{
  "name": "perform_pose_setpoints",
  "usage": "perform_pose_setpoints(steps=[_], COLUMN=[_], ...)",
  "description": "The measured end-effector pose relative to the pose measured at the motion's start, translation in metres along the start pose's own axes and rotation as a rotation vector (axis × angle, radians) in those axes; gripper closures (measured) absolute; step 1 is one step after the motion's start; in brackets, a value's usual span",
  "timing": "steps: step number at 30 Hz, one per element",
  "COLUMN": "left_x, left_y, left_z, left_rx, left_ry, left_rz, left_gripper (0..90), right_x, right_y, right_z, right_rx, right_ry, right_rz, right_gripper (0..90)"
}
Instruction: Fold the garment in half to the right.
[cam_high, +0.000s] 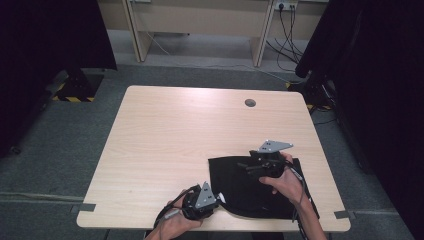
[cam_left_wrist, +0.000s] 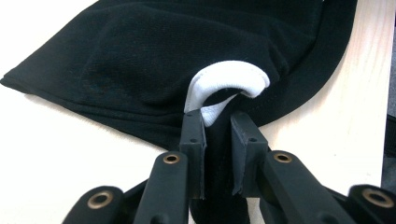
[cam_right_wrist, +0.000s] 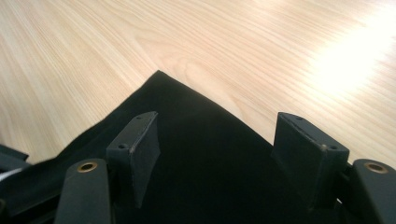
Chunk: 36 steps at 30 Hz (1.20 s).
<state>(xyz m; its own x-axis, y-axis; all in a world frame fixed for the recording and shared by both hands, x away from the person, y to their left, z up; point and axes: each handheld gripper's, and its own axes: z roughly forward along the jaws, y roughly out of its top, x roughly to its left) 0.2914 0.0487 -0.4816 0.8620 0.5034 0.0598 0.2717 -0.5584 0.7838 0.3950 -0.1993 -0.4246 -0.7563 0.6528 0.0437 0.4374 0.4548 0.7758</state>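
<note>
Item: black garment (cam_high: 255, 187), soft, light, limp on my worktop (cam_high: 165, 135). Left tongs (cam_left_wrist: 218, 122) pinch its white-labelled collar; right tongs (cam_right_wrist: 224, 140) wide above a corner, my next hold.

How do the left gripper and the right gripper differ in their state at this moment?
The left gripper is shut on the black cloth near its white label; the right gripper is open above the cloth, holding nothing. The left sits at the table's near edge, the right farther in. Both have black fingers.

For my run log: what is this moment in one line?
left gripper: shut on black cloth | right gripper: open above cloth | table
</note>
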Motion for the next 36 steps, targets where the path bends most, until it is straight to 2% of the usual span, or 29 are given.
perform_pose_setpoints(steps=[11, 12, 16, 17, 19, 22, 24, 27, 28, 29, 30, 31, 36], left_x=[-0.001, -0.001, -0.001, -0.001, 0.0, 0.001, 0.002, 0.001, -0.006, -0.007, -0.008, 0.001, 0.001], left_y=[0.0, 0.0, 0.0, 0.0, 0.0, 0.0, 0.001, 0.0, -0.001, -0.001, -0.002, 0.0, 0.0], left_z=[0.0, 0.0, 0.0, 0.001, 0.0, 0.0, 0.0, 0.0, -0.002, -0.001, 0.0, 0.0, 0.0], left_rx=[0.001, 0.001, 0.004, 0.0, 0.006, 0.002, 0.002, 0.004, 0.006, 0.003, 0.002, 0.002, 0.002], left_ry=[0.01, -0.002, 0.012, -0.006, -0.009, -0.004, 0.015, 0.007, 0.073, 0.069, 0.027, -0.001, -0.002], left_rz=[0.007, 0.0, -0.005, -0.012, -0.027, -0.018, -0.013, -0.018, -0.116, -0.14, -0.146, -0.016, -0.016], left_gripper=[76.4, 76.4, 76.4, 76.4, 76.4, 76.4, 76.4, 76.4, 76.4, 76.4, 76.4, 76.3, 76.3], right_x=[0.007, 0.007, 0.01, 0.01, 0.012, 0.016, 0.019, 0.022, 0.023, 0.024, 0.025, 0.026, 0.029], right_y=[0.015, 0.017, 0.023, 0.025, 0.028, 0.032, 0.032, 0.034, 0.035, 0.035, 0.035, 0.035, 0.037], right_z=[0.03, 0.033, 0.043, 0.046, 0.052, 0.062, 0.068, 0.078, 0.081, 0.084, 0.087, 0.091, 0.106], right_rx=[0.033, 0.034, 0.045, 0.047, 0.051, 0.066, 0.078, 0.098, 0.099, 0.104, 0.115, 0.126, 0.158], right_ry=[0.049, 0.051, 0.062, 0.064, 0.067, 0.078, 0.086, 0.091, 0.094, 0.098, 0.1, 0.101, 0.104], right_rz=[-0.012, -0.013, -0.021, -0.023, -0.03, -0.045, -0.054, -0.072, -0.076, -0.078, -0.084, -0.089, -0.103], right_gripper=[34.3, 34.5, 34.7, 34.8, 35.2, 36.7, 38.0, 40.2, 40.9, 41.5, 41.7, 41.7, 44.5])
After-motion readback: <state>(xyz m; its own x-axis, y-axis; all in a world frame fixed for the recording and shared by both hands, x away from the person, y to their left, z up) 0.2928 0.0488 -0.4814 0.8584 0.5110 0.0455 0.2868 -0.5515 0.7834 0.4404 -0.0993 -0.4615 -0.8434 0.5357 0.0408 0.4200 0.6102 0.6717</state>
